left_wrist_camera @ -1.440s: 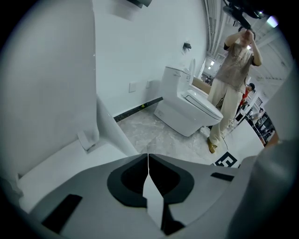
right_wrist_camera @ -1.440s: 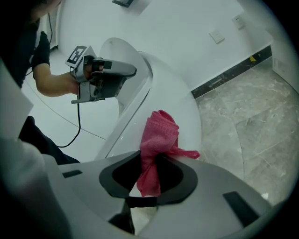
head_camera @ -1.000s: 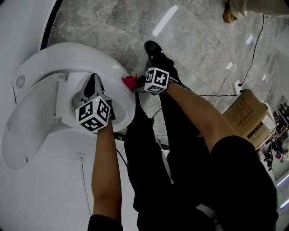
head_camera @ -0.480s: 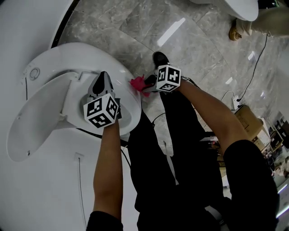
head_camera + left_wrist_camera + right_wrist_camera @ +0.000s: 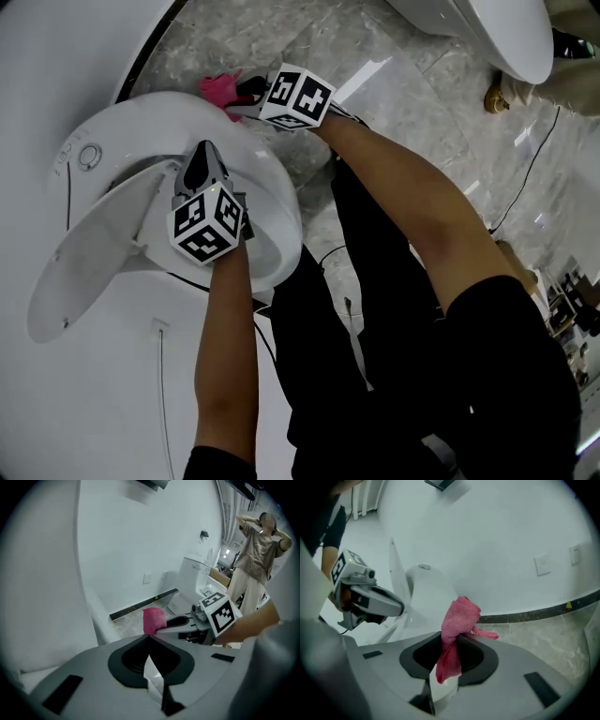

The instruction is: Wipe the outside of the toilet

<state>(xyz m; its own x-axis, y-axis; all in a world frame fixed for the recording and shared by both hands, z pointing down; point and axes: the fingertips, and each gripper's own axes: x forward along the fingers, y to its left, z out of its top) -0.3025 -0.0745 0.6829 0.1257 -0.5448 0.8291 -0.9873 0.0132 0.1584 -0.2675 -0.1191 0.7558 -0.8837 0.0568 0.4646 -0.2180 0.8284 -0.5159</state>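
The white toilet [image 5: 274,192] stands at the left of the head view, its lid [image 5: 82,267] raised. My right gripper [image 5: 242,95] is shut on a pink cloth [image 5: 219,86] and holds it against the bowl's outer far side, near the wall. The cloth [image 5: 459,617] bunches out of the right gripper [image 5: 452,639] in its own view. My left gripper [image 5: 199,157] hovers over the bowl's opening with its jaws shut and nothing in them. The left gripper view looks past its own tips [image 5: 149,638] to the cloth [image 5: 153,619] and the right gripper [image 5: 177,622].
A second toilet [image 5: 511,30] stands at the top right on the grey marble floor [image 5: 394,103]. A black skirting strip [image 5: 142,66] runs along the wall by the bowl. My legs [image 5: 328,319] are beside the bowl. A person [image 5: 257,559] stands farther off.
The right gripper has carried the pink cloth from the bowl's near right side round to its far side by the wall. The left gripper has stayed over the bowl.
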